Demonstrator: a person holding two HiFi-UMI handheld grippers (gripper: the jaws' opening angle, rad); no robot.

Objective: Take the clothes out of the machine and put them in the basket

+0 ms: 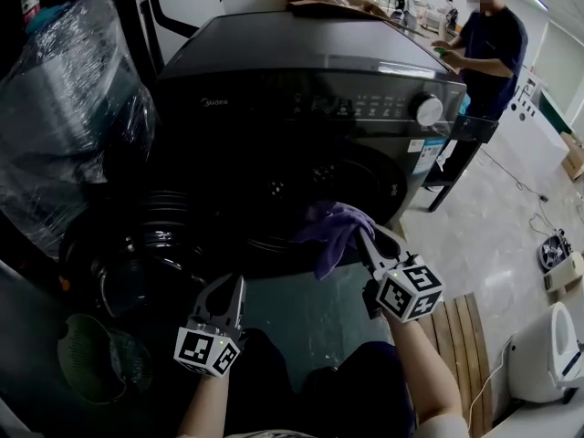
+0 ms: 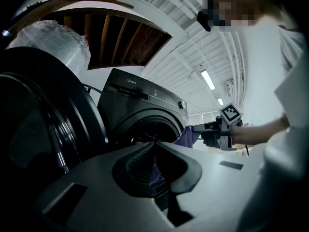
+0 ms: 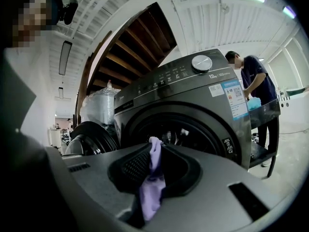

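Note:
A dark front-loading washing machine stands with its round door swung open to the left. My right gripper is shut on a purple cloth just in front of the drum opening; the cloth hangs down from the jaws. In the right gripper view the cloth is pinched at the tips of that gripper. My left gripper hovers lower left of it, pointing at the machine, its tips together and no cloth on it in the head view. A green basket sits at the lower left.
A large plastic-wrapped bundle stands left of the machine. A person in dark clothes works at a table behind on the right. Wooden slats and a white appliance lie on the floor at right.

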